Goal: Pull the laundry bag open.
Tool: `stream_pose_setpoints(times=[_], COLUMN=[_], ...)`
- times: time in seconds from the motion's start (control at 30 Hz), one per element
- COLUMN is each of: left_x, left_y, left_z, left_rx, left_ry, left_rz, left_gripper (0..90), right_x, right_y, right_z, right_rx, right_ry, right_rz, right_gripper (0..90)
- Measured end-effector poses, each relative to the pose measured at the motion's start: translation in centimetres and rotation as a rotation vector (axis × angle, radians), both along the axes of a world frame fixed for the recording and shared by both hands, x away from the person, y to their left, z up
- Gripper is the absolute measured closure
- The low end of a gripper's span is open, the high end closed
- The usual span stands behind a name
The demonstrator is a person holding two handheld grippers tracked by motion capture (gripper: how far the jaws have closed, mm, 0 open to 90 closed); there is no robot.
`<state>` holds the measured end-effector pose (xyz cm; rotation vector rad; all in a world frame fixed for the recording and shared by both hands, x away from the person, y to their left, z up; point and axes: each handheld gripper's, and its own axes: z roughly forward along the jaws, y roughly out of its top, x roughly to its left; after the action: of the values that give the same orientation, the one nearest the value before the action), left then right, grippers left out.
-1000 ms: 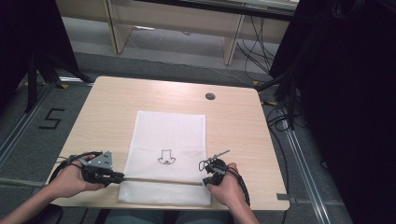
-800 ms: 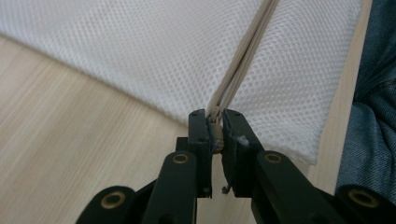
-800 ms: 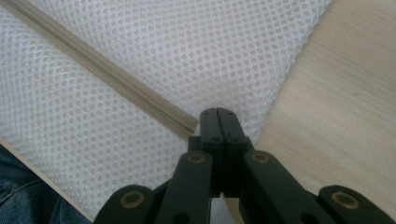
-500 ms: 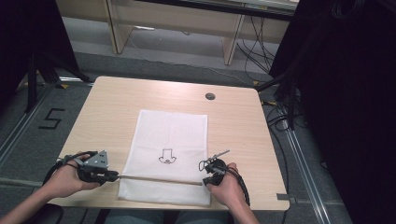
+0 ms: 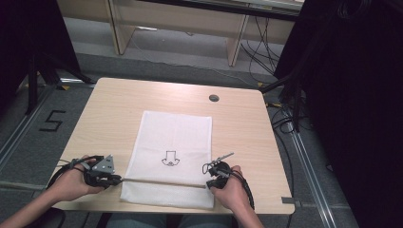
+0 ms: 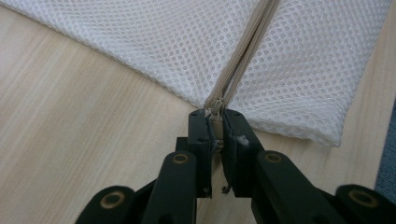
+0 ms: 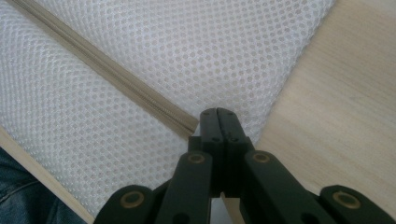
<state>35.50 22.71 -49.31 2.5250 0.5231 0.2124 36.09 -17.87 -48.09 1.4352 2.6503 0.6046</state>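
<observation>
A white mesh bag [image 5: 173, 137] lies flat in the middle of the wooden table [image 5: 114, 109], with a beige zipper [image 5: 161, 182] running across its near end. My left gripper [image 5: 118, 179] is at the zipper's left end. In the left gripper view it [image 6: 215, 119] is shut on the small zipper pull [image 6: 215, 126], and the zipper [image 6: 243, 60] stretches away from it. My right gripper [image 5: 209, 184] is at the bag's right edge. In the right gripper view it [image 7: 217, 114] is shut on the mesh [image 7: 210, 46] just beside the zipper's end [image 7: 187, 126].
A black arrow-shaped print [image 5: 169, 158] marks the bag. A round cable hole [image 5: 214, 98] sits in the table's far right part. The table's near edge [image 5: 166, 211] runs just behind both hands. Dark curtains and cables [image 5: 285, 114] flank the right side.
The left hand edged a little to the left and came back. The right hand has kept still, and the bag lies as before.
</observation>
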Motion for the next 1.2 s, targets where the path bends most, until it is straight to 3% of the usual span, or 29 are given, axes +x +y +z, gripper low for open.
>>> stream_pose_setpoints(times=[0.1,0.27,0.3,0.4,0.43,0.5,0.53,0.57,0.63,0.7,0.73,0.77,0.83,0.87,0.9,0.93,1.0,1.07,1.2], left_x=[0.0,0.3,0.2,0.4,0.3,0.2,0.2,0.2,0.4,0.7,0.8,0.8,1.4,1.5,1.5,1.9,2.2,2.4,2.5], left_y=[0.0,0.2,0.2,0.5,0.5,0.5,0.6,0.5,0.5,0.6,0.5,0.5,1.0,1.3,1.3,1.8,2.3,2.7,2.6], left_z=[-0.1,0.0,-0.1,0.1,0.1,0.0,0.0,0.1,0.3,0.5,0.4,0.4,0.4,0.4,0.4,0.4,0.3,0.3,0.0], left_rx=[-0.014,-0.033,-0.056,-0.064,-0.096,-0.199,-0.227,-0.280,-0.344,-0.379,-0.400,-0.400,-0.353,-0.346,-0.346,-0.361,-0.351,-0.334,-0.343], left_ry=[-0.015,0.001,0.002,0.003,0.012,0.019,0.008,0.010,0.005,-0.011,-0.008,-0.008,-0.071,-0.079,-0.079,-0.103,-0.104,-0.093,-0.082], left_rz=[-0.011,-0.022,-0.004,-0.004,0.014,0.058,0.051,0.057,0.079,0.097,0.116,0.116,0.154,0.189,0.189,0.254,0.300,0.328,0.339], left_gripper=[81.8,80.3,79.8,74.8,72.7,65.2,60.4,55.1,47.0,41.5,39.8,38.5,35.3,34.4,34.4,34.3,34.1,34.3,34.7], right_x=[0.0,-0.1,-0.2,-0.6,-0.7,-0.9,-1.0,-1.1,-1.1,-0.9,-1.0,-1.0,-1.0,-1.0,-0.9,-1.0,-1.0,-1.2,-1.2], right_y=[0.0,0.2,0.1,0.2,0.3,0.4,0.4,0.3,0.1,-0.1,-0.1,-0.2,-0.2,-0.2,-0.2,-0.1,0.0,0.2,0.5], right_z=[0.0,0.0,0.0,0.0,0.1,0.3,0.4,0.5,0.7,0.8,0.9,0.9,0.9,0.9,0.8,0.9,0.9,1.0,1.1], right_rx=[-0.010,-0.026,-0.015,-0.007,-0.006,-0.005,-0.007,-0.002,0.016,0.022,0.029,0.035,0.038,0.039,0.040,0.046,0.056,0.064,0.090], right_ry=[-0.013,-0.037,-0.047,-0.058,-0.065,-0.080,-0.095,-0.100,-0.129,-0.145,-0.129,-0.132,-0.135,-0.135,-0.157,-0.148,-0.172,-0.162,-0.171], right_rz=[0.006,0.003,0.012,0.013,0.010,0.023,0.028,0.024,0.018,0.016,-0.004,0.000,-0.002,-0.001,0.021,0.020,0.052,0.054,0.080], right_gripper=[90.0,89.9,83.9,76.7,72.7,68.4,67.5,66.3,63.8,62.5,62.2,62.0,61.5,61.4,60.9,60.6,60.3,60.0,59.3])
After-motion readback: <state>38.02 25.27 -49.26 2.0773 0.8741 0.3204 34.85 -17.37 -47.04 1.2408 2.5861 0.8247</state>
